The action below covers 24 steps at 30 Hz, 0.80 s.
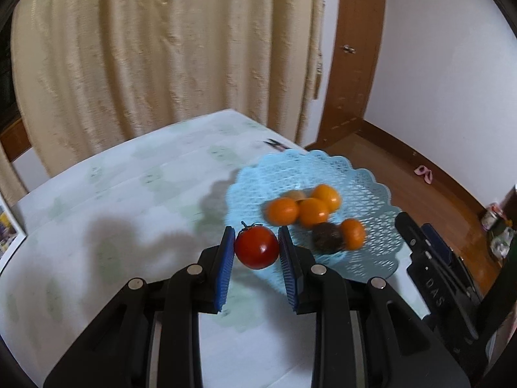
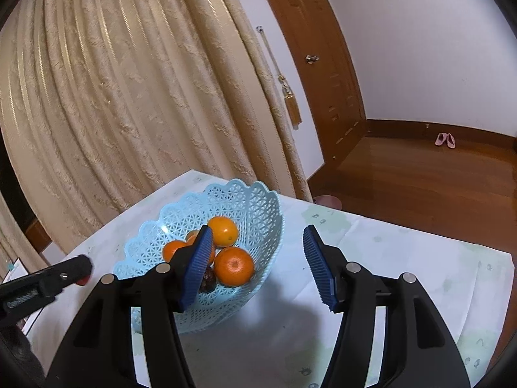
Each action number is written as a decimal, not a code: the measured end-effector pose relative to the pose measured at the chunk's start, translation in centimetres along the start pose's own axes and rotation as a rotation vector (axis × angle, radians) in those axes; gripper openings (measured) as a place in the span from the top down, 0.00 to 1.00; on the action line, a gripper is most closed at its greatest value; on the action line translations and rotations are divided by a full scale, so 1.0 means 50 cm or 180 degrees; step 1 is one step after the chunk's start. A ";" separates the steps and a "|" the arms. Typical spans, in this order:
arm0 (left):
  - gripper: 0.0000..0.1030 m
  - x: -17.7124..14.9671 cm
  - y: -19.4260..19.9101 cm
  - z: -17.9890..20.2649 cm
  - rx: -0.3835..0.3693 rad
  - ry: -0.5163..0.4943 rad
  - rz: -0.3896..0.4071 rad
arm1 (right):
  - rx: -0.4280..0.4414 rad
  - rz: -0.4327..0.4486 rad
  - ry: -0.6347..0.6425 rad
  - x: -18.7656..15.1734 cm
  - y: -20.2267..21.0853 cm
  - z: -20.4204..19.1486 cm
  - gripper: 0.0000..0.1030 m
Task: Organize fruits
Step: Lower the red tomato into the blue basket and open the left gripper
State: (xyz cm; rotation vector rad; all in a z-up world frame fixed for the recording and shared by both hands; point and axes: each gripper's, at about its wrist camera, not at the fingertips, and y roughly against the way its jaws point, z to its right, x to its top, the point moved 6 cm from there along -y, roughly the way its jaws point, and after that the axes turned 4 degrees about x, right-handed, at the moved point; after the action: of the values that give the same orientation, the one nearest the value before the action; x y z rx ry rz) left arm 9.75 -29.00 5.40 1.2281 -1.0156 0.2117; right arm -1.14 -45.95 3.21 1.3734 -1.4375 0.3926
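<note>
Blue ribbed pads (image 1: 226,265) of the left gripper (image 1: 257,260) are pressed against both sides of a red tomato (image 1: 257,247), which is held clear of the table (image 1: 113,200) at the near rim of a basket (image 1: 365,181). A short green stem is seen on top of the tomato. In the right wrist view the right gripper (image 2: 258,265) is held with its fingers spread wide and nothing between them; its left pad (image 2: 198,266) is seen in front of the basket (image 2: 245,194), while the right pad (image 2: 318,273) is seen over the tablecloth beside it.

Just beyond the tomato, a light blue plastic basket with a lattice wall and a scalloped rim is set on the table. Inside it, several oranges (image 1: 311,210) are gathered toward the middle, touching one another, and one more orange is seen nearer the front, touching a dark, rough-skinned round fruit (image 1: 327,237). The number of oranges cannot be fixed, since some are blurred or hidden behind the pad.

The table is covered by a pale cloth with faint green patterns. Behind it a cream curtain (image 1: 161,48) is hung, with a brown wooden door (image 2: 323,64) and a white wall to its right. On the wooden floor by the far wall, a pair of pink slippers (image 2: 445,139) is seen.
</note>
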 end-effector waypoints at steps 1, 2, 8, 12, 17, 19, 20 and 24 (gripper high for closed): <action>0.73 0.001 -0.005 0.009 -0.0028 -0.0014 -0.0001 | -0.0013 0.0014 -0.0013 0.001 0.002 0.003 0.42; 0.73 0.002 -0.009 0.017 -0.0056 -0.0027 -0.0002 | -0.0026 0.0029 -0.0027 0.003 0.003 0.005 0.42; 0.73 0.002 -0.034 0.068 -0.0199 -0.0133 -0.0019 | -0.0097 0.0108 -0.0116 0.011 0.011 0.019 0.42; 0.72 -0.002 -0.048 0.088 -0.0274 -0.0159 -0.0026 | -0.0133 0.0129 -0.0143 0.015 0.012 0.026 0.41; 0.33 -0.007 -0.041 0.075 -0.0195 -0.0144 0.0032 | -0.0168 0.0156 -0.0195 0.016 0.017 0.036 0.34; 0.33 -0.005 -0.034 0.059 -0.0185 -0.0100 0.0034 | -0.0172 0.0164 -0.0191 0.016 0.017 0.035 0.34; 0.33 -0.004 -0.028 0.049 -0.0163 -0.0079 0.0055 | -0.0169 0.0158 -0.0178 0.016 0.016 0.034 0.34; 0.32 0.001 -0.008 0.018 -0.0095 -0.0038 0.0105 | -0.0169 0.0165 -0.0151 0.016 0.017 0.030 0.34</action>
State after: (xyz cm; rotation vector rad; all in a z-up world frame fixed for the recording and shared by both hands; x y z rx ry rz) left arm 9.56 -29.91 5.14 1.1874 -1.0465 0.2145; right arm -2.35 -47.34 3.65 1.3129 -1.5145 0.3547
